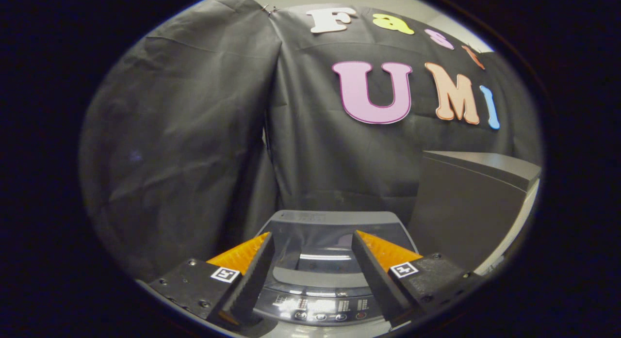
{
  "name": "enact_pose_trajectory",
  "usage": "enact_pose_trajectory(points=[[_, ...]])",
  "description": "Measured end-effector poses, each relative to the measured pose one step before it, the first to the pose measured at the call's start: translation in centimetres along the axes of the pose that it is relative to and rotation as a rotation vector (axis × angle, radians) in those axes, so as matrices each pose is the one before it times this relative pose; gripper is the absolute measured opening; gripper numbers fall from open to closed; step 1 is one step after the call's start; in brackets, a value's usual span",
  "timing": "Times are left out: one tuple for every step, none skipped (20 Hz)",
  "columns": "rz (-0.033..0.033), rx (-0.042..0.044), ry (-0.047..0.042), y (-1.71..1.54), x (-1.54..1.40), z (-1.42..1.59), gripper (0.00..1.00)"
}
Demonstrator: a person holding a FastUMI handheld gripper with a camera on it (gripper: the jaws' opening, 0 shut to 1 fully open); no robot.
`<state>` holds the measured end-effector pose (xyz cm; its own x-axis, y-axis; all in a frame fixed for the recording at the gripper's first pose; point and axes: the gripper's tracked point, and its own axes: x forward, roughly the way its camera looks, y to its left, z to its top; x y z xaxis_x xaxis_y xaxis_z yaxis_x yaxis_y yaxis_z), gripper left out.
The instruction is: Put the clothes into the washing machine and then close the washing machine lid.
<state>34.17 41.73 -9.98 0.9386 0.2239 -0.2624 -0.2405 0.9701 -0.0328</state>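
A staged recording booth set up as a laundry corner: creased black cloth (194, 134) hangs as the walls. A grey top-loading washing machine (335, 221) with a button panel stands beside a plain grey cabinet (465, 207).

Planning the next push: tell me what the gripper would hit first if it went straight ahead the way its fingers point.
The gripper is open and empty. Straight ahead, past its fingertips, lies the washing machine, probably its glossy lid first; the black cloth wall hangs behind. Depth is unclear, so it might pass above the lid.
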Motion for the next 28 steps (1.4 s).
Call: enact_pose_trajectory(points=[[0.00767, 0.0017, 0.0029, 0.209, -0.76, 0.03, 0.97], [-0.01275, -0.01359, 0.01428, -0.239, -0.787, -0.118, 0.97], [-0.03615, -0.01921, 0.0194, -0.81, -0.831, -0.352, 0.97], [-0.03707, -0.02856, 0.02538, -0.763, -0.959, -0.376, 0.96], [-0.02347, -0.02266, 0.01843, -0.541, -0.705, -0.367, 0.96], [0.00778, -0.00818, -0.00084, -0.036, -1.068, -0.029, 0.97], [0.02116, 0.01152, -0.01843, 0.435, -0.629, 0.181, 0.96], [0.01854, 0.01354, -0.01458, 0.128, -0.788, 0.226, 0.96], [0.00326, 0.01589, -0.01427, -0.086, -1.119, 0.159, 0.96], [0.00416, 0.01452, -0.01538, -0.084, -1.097, 0.355, 0.96], [0.00515, 0.01387, -0.01978, 0.144, -1.029, 0.388, 0.96], [0.01387, 0.01282, -0.02314, 0.075, -1.114, 0.585, 0.96], [0.00833, 0.00261, -0.02754, -0.087, -0.985, 0.65, 0.96], [-0.00604, -0.00225, -0.03166, -0.495, -0.915, 0.913, 0.96], [-0.00855, -0.00622, -0.02064, -0.785, -0.869, 0.59, 0.96], [-0.00642, -0.00298, -0.02015, -0.581, -0.959, 0.607, 0.96], [-0.00977, -0.00275, -0.01731, -0.749, -0.734, 0.505, 0.96], [-0.01055, 0.00174, -0.01936, -0.761, -0.872, 0.705, 0.96], [-0.00882, 0.00211, -0.01758, -0.582, -0.835, 0.568, 0.96], [-0.02142, 0.00724, -0.02114, -0.856, -0.77, 0.791, 0.96], [-0.01803, 0.00703, -0.00255, -0.915, -0.841, 0.3, 0.96], [-0.03091, 0.01571, -0.00911, -0.962, -0.79, 0.556, 0.96], [-0.01948, 0.00583, 0.00711, -0.765, -0.834, 0.047, 0.96], [-0.00899, 0.00686, -0.01532, -0.405, -0.989, 0.409, 0.96], [-0.00585, 0.00346, -0.02278, -0.5, -0.8, 0.769, 0.96], [-0.00378, 0.00094, -0.02728, -0.508, -0.917, 0.711, 0.95], [0.00306, 0.00174, -0.02504, -0.359, -0.546, 0.287, 0.95], [-0.00241, 0.00167, -0.01338, -0.67, -0.471, 0.298, 0.95]])
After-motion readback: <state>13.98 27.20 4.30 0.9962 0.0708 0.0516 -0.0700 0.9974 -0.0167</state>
